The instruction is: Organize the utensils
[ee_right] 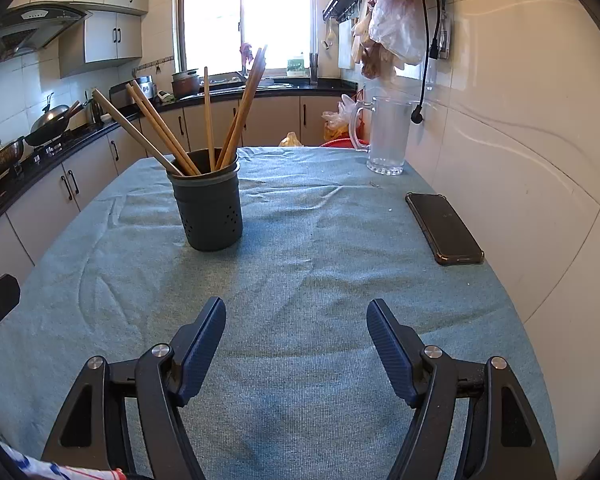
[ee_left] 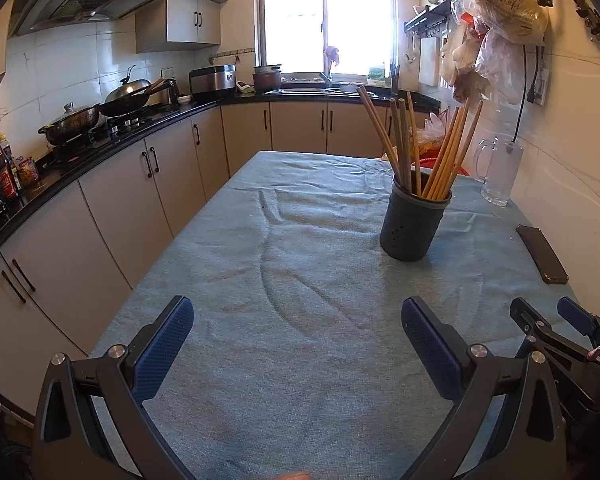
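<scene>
A dark grey perforated utensil holder (ee_left: 412, 224) (ee_right: 210, 210) stands upright on the blue-green tablecloth (ee_left: 284, 264) (ee_right: 320, 240). Several wooden chopsticks (ee_left: 440, 152) (ee_right: 220, 120) lean out of it in all directions. My left gripper (ee_left: 298, 320) hovers low over the near end of the table, open, nothing between its blue pads. My right gripper (ee_right: 296, 320) is beside it, also open and empty; its fingers (ee_left: 540, 324) show at the right edge of the left wrist view. The holder sits well ahead of both grippers.
A black phone (ee_left: 542, 254) (ee_right: 444, 228) lies near the tiled wall on the right. A clear glass mug (ee_left: 498, 172) (ee_right: 386, 136) stands at the far right corner. Kitchen cabinets and a stove with pots (ee_left: 100, 112) run along the left. Plastic bags (ee_left: 500, 20) hang from the wall.
</scene>
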Demonstrator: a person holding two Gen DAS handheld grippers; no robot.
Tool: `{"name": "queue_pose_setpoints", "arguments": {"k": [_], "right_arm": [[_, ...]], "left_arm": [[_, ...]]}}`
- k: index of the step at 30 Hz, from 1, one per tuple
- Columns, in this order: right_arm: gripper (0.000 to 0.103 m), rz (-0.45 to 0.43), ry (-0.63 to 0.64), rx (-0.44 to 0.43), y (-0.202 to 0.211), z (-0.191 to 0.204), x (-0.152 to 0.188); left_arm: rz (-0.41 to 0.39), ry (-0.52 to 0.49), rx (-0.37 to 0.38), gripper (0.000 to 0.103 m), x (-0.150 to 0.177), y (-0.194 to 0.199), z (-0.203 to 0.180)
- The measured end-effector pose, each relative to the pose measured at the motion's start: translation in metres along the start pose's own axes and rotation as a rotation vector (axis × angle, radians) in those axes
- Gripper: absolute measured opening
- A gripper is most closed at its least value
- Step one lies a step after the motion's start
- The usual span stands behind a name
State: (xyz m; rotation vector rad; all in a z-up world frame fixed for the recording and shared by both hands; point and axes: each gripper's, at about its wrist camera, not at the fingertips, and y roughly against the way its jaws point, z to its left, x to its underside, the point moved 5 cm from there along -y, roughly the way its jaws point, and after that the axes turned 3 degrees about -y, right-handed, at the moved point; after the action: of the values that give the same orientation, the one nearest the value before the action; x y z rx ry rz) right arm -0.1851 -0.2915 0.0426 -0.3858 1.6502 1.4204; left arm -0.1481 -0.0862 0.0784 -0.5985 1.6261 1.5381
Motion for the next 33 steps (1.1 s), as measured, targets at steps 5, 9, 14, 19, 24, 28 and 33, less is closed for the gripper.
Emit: {"name": "queue_pose_setpoints", "arguments": {"k": [5, 9, 14, 19, 24, 28, 33], "right_arm": [[0.078, 0.001, 0.0, -0.001, -0.0002, -0.0001, -0.0007], [0.078, 0.001, 0.001, -0.003, -0.0004, 0.0001, -0.0011], [0.079, 0.002, 0.005, -0.005, -0.0015, 0.0024, -0.0007], [0.079, 0.002, 0.007, -0.007, -0.0023, 0.0037, -0.0006], [0.079, 0.0, 0.006, -0.007, -0.0018, 0.0033, 0.0007], [0.079, 0.003, 0.006, -0.007, -0.0021, 0.0035, 0.0007], [0.079, 0.0, 0.009, -0.008, -0.0022, 0.0041, 0.0006]], "left_arm": [[0.001, -0.004, 0.004, 0.103, 0.0001, -0.0008, -0.001], [0.0, -0.011, 0.006, 0.103, 0.0004, -0.0015, -0.0016], [0.003, -0.018, 0.011, 0.103, 0.0006, -0.0027, -0.0035], [0.004, -0.02, 0.011, 0.103, 0.0008, -0.0037, -0.0041], [0.006, -0.021, 0.012, 0.103, 0.0013, -0.004, -0.0042], [0.01, -0.024, 0.013, 0.103, 0.0031, -0.0061, -0.0045], [0.011, -0.023, 0.013, 0.103, 0.0035, -0.0059, -0.005]]}}
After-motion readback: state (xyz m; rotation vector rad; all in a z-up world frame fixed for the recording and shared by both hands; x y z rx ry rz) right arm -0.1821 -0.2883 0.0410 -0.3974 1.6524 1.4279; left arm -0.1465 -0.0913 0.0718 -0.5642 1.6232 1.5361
